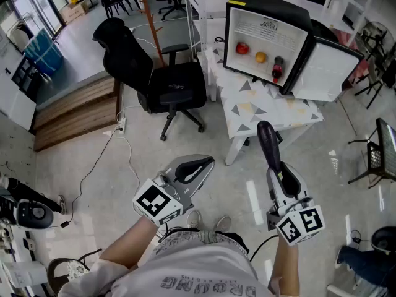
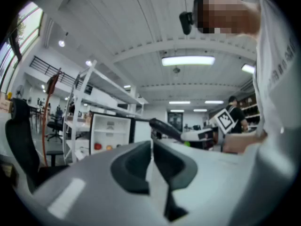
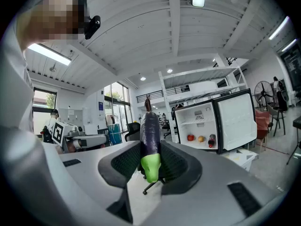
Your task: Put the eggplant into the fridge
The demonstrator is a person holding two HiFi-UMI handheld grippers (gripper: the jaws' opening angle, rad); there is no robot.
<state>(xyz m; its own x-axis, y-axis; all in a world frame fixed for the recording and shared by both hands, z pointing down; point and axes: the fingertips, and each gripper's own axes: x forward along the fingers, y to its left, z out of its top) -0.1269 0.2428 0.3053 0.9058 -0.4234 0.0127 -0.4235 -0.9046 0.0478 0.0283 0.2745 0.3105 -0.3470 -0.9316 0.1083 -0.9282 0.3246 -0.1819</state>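
A dark purple eggplant [image 1: 268, 146] with a green stem end [image 3: 151, 165] stands clamped between the pads of my right gripper [image 1: 278, 171], its tip toward the fridge. In the right gripper view the eggplant [image 3: 150, 134] fills the gap between the jaws of that gripper [image 3: 151, 161]. The small black fridge [image 1: 267, 37] stands on a table ahead, some way off, with its white door [image 1: 324, 70] swung open to the right. My left gripper [image 1: 203, 164] hangs to the left at the same height, its jaws closed together with nothing in them [image 2: 151, 149].
Inside the fridge are a red fruit [image 1: 242, 48], an orange one [image 1: 261, 57] and a bottle [image 1: 277, 68]. It rests on a triangle-patterned table [image 1: 266, 111]. A black office chair [image 1: 162, 80] stands left of the table. A cable [image 1: 108, 147] runs over the floor.
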